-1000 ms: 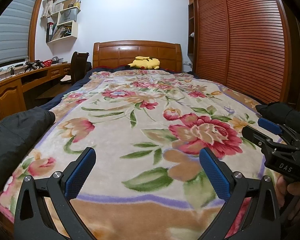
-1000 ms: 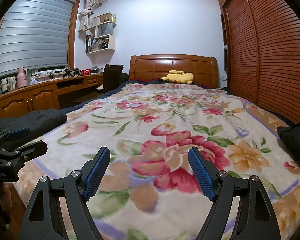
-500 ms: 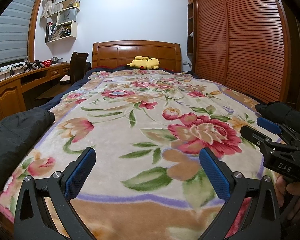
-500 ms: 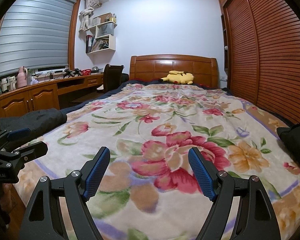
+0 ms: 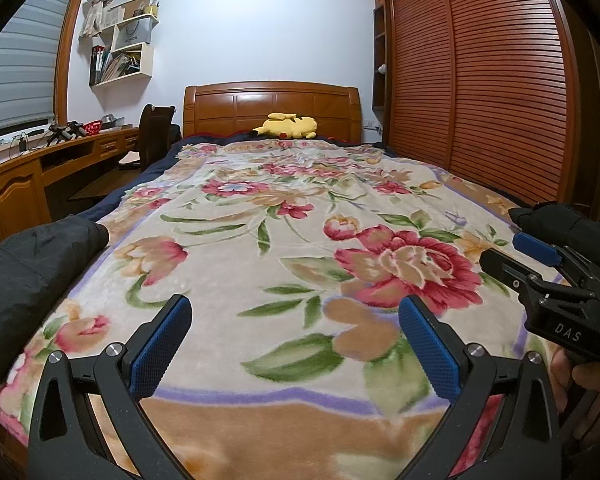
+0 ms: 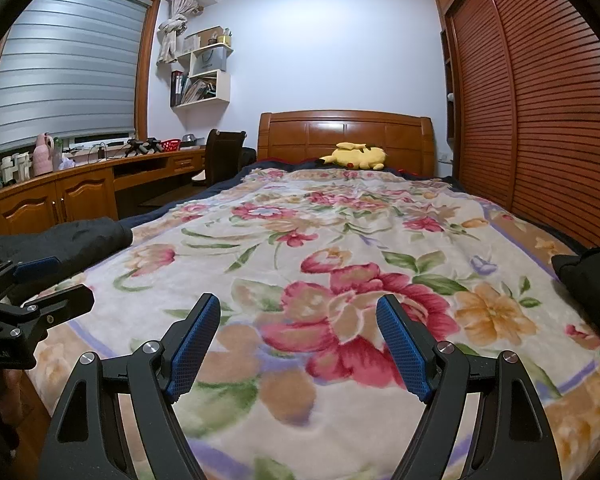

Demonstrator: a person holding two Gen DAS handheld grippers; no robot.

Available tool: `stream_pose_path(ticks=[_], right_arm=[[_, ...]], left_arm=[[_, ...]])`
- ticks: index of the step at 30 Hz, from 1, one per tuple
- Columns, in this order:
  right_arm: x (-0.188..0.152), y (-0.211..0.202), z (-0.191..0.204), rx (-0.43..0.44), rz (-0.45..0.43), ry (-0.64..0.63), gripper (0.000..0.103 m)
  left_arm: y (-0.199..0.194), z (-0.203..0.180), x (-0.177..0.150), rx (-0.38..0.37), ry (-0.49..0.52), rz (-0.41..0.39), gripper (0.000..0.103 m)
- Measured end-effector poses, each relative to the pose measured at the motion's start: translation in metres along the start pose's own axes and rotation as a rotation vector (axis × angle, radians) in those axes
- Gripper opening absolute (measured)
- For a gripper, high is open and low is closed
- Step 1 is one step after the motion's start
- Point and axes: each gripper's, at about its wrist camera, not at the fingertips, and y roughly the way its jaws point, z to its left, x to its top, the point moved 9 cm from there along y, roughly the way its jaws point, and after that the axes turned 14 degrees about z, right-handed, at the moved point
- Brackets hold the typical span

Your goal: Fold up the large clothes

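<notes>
Black, padded cloth, most likely a jacket, shows at two places on the bed (image 5: 300, 432). One dark bulk (image 5: 32, 276) lies on the bed's near left corner, over the flowered blanket (image 5: 260, 264), and a second dark piece (image 6: 592, 284) sits at the right edge. Whether these are two garments or two ends of one I cannot tell, since what lies below the cameras is hidden.

It looks soft, thick and slightly shiny, so I judge it light for its size, floppy, and apt to slide between the pads. A cuff, hem or seam would give a firmer hold than a puffy middle.

The left bulk reads as a sleeve or rolled edge. Its long axis runs roughly along the bed's side, with the rounded end pointing towards the headboard (image 5: 272, 108).

Both tools hover over the foot of the bed. The left gripper (image 5: 296, 344) has its jaws spread wide with only blanket behind them; the right gripper (image 6: 300, 344) is likewise spread and pinches nothing.
</notes>
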Motion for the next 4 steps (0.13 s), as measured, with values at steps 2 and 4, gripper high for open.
stream_pose_path(ticks=[2,4], right_arm=[[0.0,0.0,-0.0002,-0.001,-0.001,-0.001,0.082],[0.0,-0.0001,-0.0001,0.0,0.0,-0.001,0.082]], left_arm=[[0.0002,0.0001,-0.0001,0.0,0.0,0.0,0.103],[0.0001,0.0002,-0.0001,0.0,-0.001,0.0,0.103]])
